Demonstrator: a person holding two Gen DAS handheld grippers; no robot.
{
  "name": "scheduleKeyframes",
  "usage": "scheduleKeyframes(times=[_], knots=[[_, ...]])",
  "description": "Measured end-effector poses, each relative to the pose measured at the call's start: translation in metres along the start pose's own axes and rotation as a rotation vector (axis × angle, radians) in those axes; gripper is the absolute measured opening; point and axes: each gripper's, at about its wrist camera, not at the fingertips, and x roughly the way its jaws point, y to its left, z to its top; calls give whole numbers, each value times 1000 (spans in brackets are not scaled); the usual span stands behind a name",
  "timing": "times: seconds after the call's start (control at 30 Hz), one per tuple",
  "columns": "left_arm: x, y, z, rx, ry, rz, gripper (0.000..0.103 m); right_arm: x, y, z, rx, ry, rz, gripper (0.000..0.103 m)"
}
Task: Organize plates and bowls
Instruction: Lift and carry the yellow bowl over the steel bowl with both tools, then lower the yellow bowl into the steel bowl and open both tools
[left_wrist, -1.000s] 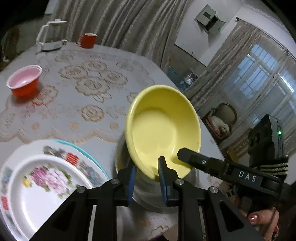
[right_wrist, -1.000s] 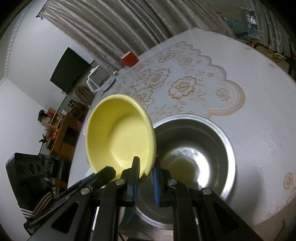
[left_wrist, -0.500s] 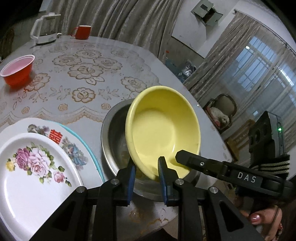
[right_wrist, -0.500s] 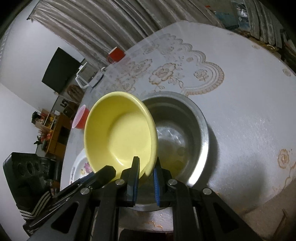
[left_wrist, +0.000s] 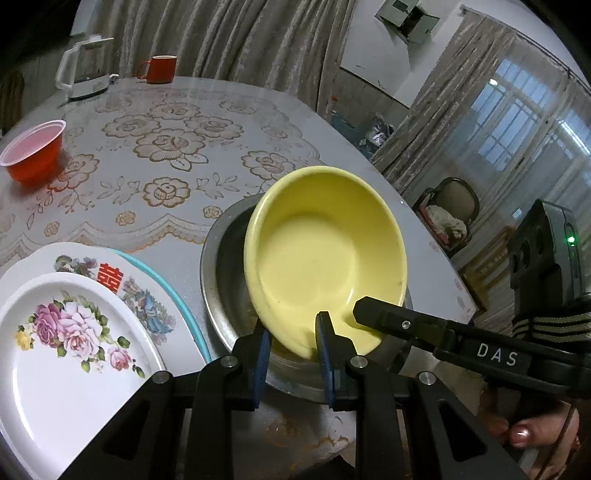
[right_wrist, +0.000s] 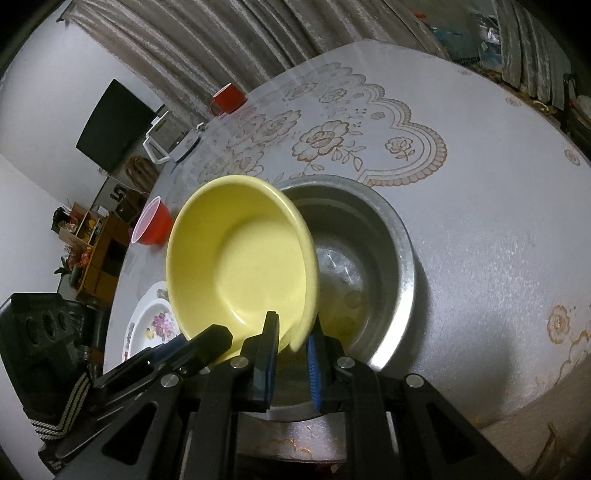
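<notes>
Both grippers angle downward side by side. The left gripper (left_wrist: 290, 345) is clamped tight, the right gripper (right_wrist: 293, 345) likewise, its handle gripped by a hand (left_wrist: 532, 434) below.

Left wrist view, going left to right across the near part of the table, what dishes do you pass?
Floral plate → steel basin → yellow bowl, tilted inside the basin and pinched at its near rim by both grippers.
</notes>
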Motion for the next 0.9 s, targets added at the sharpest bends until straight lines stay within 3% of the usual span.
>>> scheduleKeyframes(times=[0.67,0.9], knots=[[5,-6,0,56,2,23,23,3,-7,-2,25,16,-38,14],[7,-8,3,70,17,50,23,8,0,5,-8,66,-105,16]])
